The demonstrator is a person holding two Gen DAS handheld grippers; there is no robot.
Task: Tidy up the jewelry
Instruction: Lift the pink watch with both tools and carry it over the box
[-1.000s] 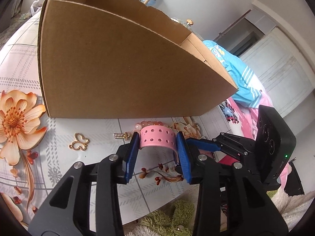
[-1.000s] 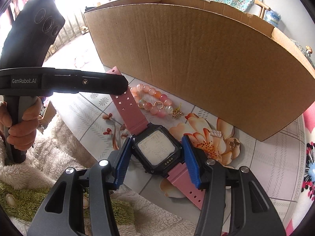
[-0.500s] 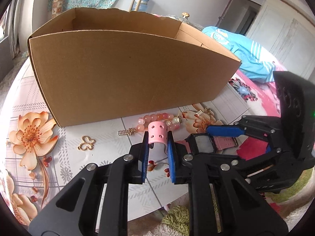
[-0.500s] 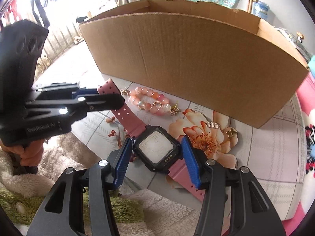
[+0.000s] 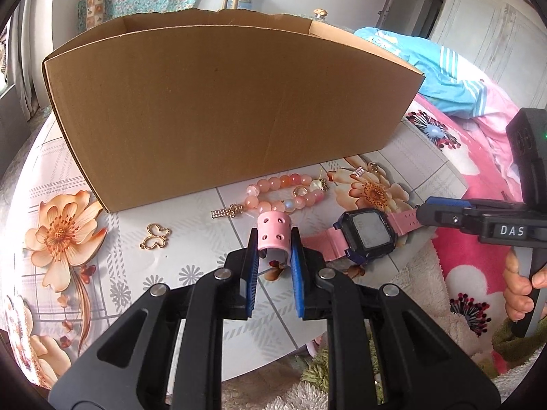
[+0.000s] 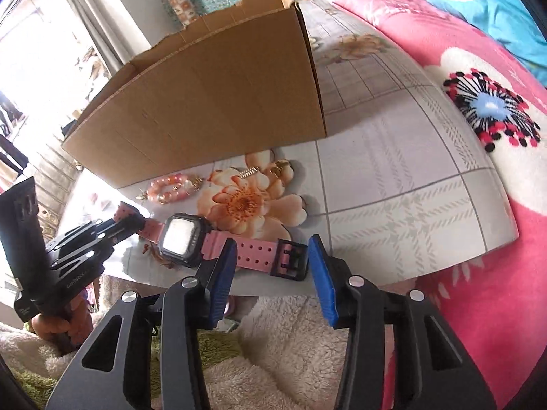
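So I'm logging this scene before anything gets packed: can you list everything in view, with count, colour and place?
Cardboard box: one, brown, open top, back of the table.
Watch: one, pink strap, dark case, flat near the table's front edge.
Bead bracelet: one, pink-orange, between watch and box.
Butterfly charm: one, gold, left of the bracelet.
Bar charm: one, gold, beside the bracelet.
Small charms: two, gold, on the flower print.
Table: one, white floral tile.
Blanket: pink, right.
Left gripper: shut on the watch's strap end.
Right gripper: open, around the buckle end.
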